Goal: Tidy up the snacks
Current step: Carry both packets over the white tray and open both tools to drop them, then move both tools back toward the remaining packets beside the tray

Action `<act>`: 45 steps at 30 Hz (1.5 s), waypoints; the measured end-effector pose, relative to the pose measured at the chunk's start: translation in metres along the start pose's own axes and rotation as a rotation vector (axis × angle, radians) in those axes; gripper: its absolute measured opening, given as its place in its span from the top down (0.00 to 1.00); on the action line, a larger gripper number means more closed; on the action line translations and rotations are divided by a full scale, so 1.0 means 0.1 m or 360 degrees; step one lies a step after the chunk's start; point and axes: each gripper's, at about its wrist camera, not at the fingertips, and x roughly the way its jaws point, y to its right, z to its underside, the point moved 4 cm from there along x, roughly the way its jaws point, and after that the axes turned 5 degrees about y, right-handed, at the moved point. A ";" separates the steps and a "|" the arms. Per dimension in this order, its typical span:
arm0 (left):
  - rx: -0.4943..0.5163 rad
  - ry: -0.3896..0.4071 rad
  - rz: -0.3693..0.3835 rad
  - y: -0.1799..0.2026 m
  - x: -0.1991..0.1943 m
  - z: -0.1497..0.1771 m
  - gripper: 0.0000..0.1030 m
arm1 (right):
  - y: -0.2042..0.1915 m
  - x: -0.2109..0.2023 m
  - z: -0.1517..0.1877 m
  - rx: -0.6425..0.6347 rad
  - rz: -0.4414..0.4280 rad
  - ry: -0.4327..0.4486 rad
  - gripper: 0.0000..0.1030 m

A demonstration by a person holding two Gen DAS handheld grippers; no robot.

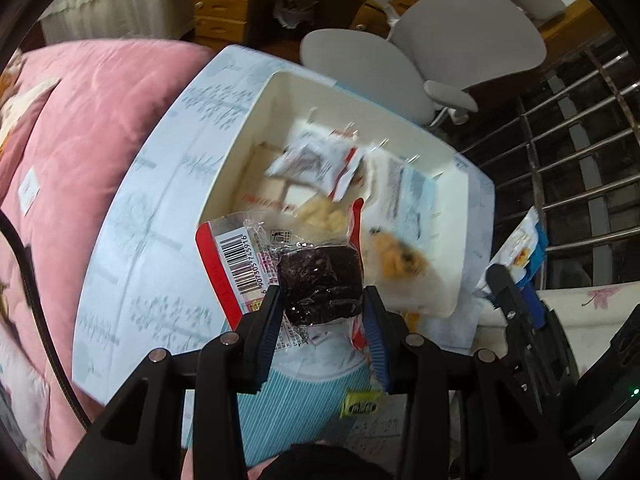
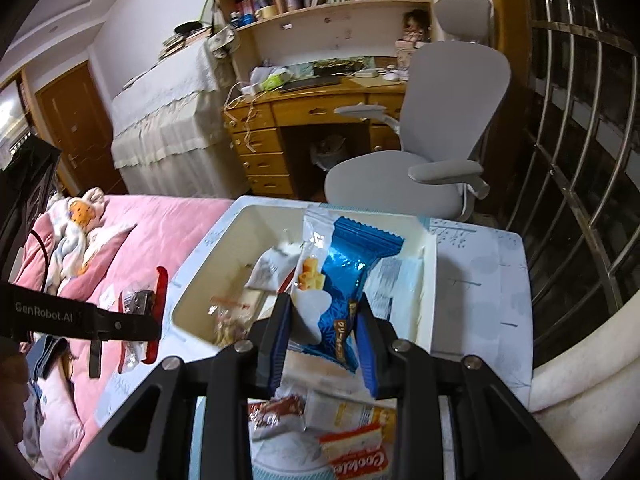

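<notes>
The right claw (image 2: 324,312) is clamped on a blue snack packet (image 2: 352,268) with cheese cubes printed on its white side, held above the white box (image 2: 426,280) that sits on a pale patterned cloth (image 2: 480,280). Blurred packets (image 2: 264,268), perhaps wafers, lie in the box. At the left, over the pink bedding (image 2: 160,232), the left claw (image 2: 136,320) grips a dark cake in a red-edged wrapper (image 2: 140,300).

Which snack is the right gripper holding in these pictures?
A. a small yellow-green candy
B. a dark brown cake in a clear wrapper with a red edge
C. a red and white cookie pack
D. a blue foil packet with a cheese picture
D: in the right wrist view the right gripper is shut on the blue foil packet, above the white box.
</notes>
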 end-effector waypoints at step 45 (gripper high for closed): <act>0.0174 0.0145 -0.0103 -0.25 -0.15 1.27 0.34 | 0.44 -0.34 1.39 0.0473 -0.0207 -0.0465 0.45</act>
